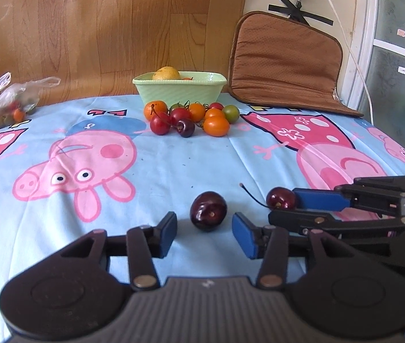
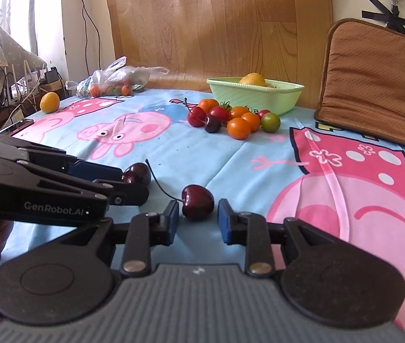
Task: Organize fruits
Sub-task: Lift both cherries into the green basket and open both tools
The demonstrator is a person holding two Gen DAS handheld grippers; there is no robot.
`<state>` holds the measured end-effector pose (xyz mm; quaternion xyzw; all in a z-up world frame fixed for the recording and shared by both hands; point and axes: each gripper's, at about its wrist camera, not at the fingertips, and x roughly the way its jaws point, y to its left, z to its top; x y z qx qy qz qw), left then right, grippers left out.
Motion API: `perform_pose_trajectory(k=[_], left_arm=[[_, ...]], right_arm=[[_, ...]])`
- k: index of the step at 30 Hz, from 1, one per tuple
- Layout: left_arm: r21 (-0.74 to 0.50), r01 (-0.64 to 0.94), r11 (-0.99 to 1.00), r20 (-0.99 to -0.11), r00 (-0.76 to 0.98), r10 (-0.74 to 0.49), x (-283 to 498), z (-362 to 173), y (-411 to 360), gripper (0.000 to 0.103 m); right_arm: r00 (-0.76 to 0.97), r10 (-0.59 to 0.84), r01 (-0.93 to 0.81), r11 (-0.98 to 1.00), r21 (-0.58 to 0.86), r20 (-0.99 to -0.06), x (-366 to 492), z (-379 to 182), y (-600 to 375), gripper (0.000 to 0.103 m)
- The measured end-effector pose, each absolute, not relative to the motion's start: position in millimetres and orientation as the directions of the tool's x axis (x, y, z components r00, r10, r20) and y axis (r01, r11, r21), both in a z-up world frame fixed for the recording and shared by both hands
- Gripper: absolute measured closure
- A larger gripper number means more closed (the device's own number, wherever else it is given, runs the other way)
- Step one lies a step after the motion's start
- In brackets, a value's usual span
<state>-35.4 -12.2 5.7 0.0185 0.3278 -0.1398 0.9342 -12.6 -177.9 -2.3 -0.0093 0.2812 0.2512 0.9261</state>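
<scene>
Two dark cherries lie on the cartoon-print cloth near the front edge. One stemless cherry [image 1: 208,211] rests on the cloth between the tips of my left gripper [image 1: 205,228]; its blue pads stand clear of it on both sides. The other cherry [image 2: 197,202], with a long stem, lies just ahead of my right gripper [image 2: 198,214], with small gaps to both pads. Each gripper shows in the other's view: the right gripper [image 1: 285,208] and the left gripper [image 2: 131,184]. A pile of cherries and cherry tomatoes [image 1: 191,117] sits farther back.
A pale green bowl [image 1: 174,94] holding a yellow fruit [image 1: 166,73] stands behind the pile. A plastic bag of small fruit [image 1: 5,103] lies at the back left, and a brown cushion [image 1: 285,63] leans at the back right. A yellow fruit [image 2: 49,102] sits by the table's left edge.
</scene>
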Motion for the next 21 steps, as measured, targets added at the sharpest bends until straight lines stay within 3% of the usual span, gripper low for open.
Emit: perform_pose_trajectory(k=[21], left_arm=[[-0.030,0.271,0.962,-0.606,0.761,-0.233,-34.2,4.0,-9.1,0.053]], right_arm=[[0.714,0.461,-0.469,0.874,0.128,-0.527,-14.3,-4.5,-179.0,0.066]])
